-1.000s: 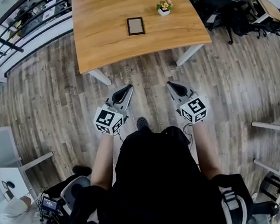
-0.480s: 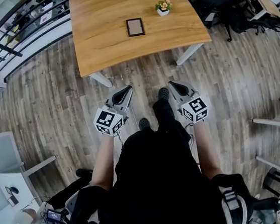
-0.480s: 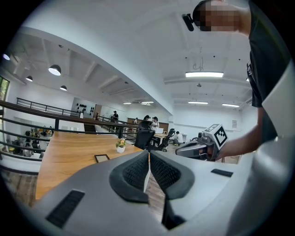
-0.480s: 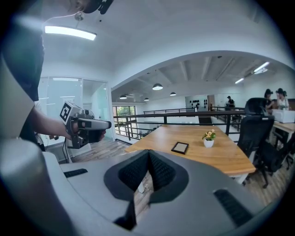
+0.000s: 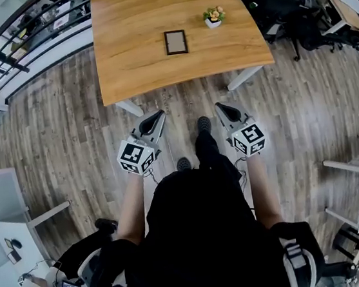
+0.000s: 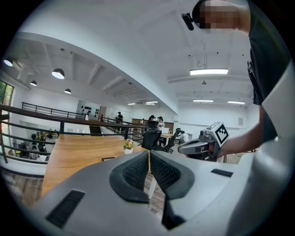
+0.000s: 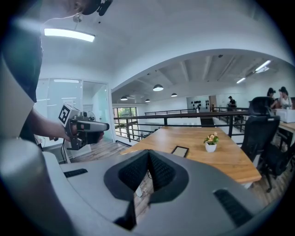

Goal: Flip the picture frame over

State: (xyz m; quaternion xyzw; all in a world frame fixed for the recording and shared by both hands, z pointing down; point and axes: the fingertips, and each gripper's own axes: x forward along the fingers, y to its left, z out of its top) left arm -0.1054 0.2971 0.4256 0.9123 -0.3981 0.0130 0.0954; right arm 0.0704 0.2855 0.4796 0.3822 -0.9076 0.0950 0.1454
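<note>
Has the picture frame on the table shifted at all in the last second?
No. The picture frame lies just as far left of the potted flowers on the wooden table as before.

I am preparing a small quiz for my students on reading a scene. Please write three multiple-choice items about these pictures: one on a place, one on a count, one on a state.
1. Where is the picture frame?
A. on a chair
B. lying flat on the wooden table, near the flower pot
C. between the jaws of a claw

2. How many things lie on the table?
A. two
B. four
C. six

3. How do the left claw and the right claw stand?
A. both open
B. both shut on the frame
C. both shut, with nothing held

Answers:
1 B, the head view shows the frame flat on the tabletop, apart from the pot.
2 A, only the frame and the pot are on it.
3 C, each gripper view shows its pads together with nothing between them.
</note>
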